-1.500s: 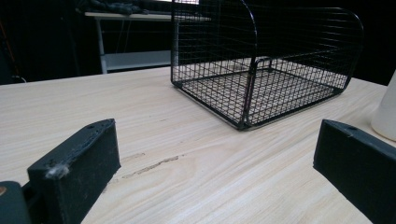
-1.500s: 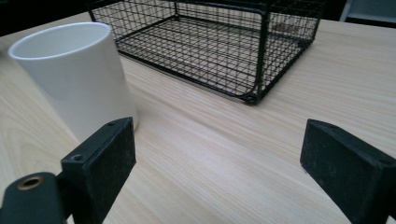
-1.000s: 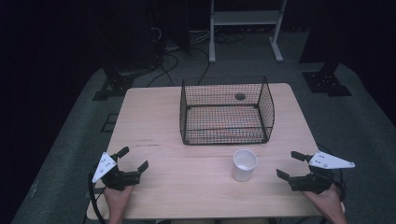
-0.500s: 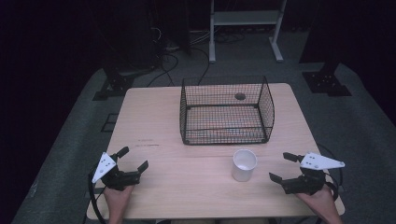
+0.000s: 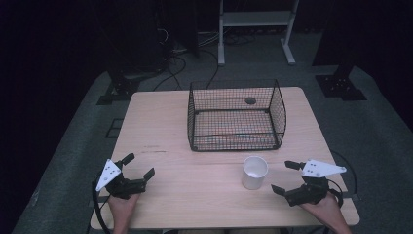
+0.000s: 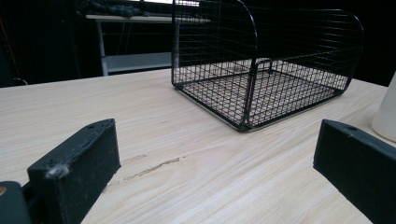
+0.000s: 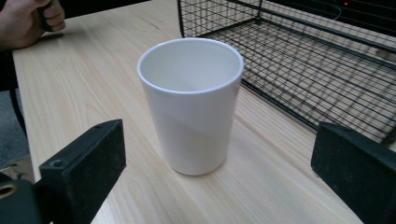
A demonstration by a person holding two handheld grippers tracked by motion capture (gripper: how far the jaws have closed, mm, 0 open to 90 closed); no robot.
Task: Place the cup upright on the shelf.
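A white cup stands upright and empty on the wooden table, just in front of a black wire basket. My right gripper is open, low over the table a short way to the right of the cup, jaws pointing at it. In the right gripper view the cup stands ahead of the wide-open jaws, with the basket behind it. My left gripper is open near the table's front left, nothing between its jaws. The left gripper view has the basket ahead and the cup's side at the right edge.
The basket is empty; through its mesh a round hole in the tabletop shows. A white metal stand is on the dark floor beyond the table. Bare wood lies between the two grippers. The other hand appears far off in the right gripper view.
My right gripper has slid left toward the cup, closing much of the gap. The left gripper, cup and basket have stayed put.
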